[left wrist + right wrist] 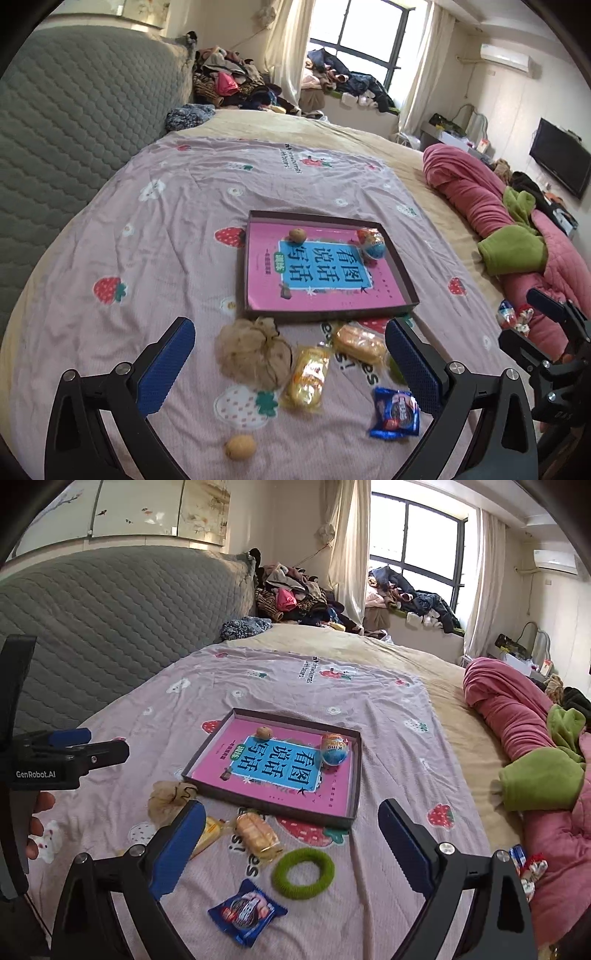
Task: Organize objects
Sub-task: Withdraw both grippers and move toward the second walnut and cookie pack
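Two hand-held grippers hover over the pink strawberry-print sheet (155, 258) spread on the bed, and neither grasps anything. The left gripper (290, 354) has its blue-padded fingers (166, 369) spread wide above a crumpled beige mesh pouch (253, 352) and a yellow-wrapped snack cake (306, 376). The right gripper (291, 834) is likewise released, its jaws standing far apart over a fuzzy green ring (303, 868) and a blue foil biscuit packet (246, 912).

Further up the sheet lies a shallow dark cardboard tray (352, 775), holding a pink and blue book (280, 764) flat on its floor. On the book rest a small brown walnut (264, 732), near the far edge, and a colourful foil-wrapped egg (334, 749), toward the far right corner; the two are well apart.

Just in front of the tray's near wall lies a second wrapped cake (256, 831), clear plastic over orange sponge, beside the yellow one. A small round yellow fruit (240, 446) sits alone on the sheet, nearest the left gripper's camera. Off to the right, against a rolled pink quilt (472, 199), some small red and blue wrapped sweets (511, 314) lie together. A person's fingertips (37, 823) show at the left gripper's handle in the right wrist view.
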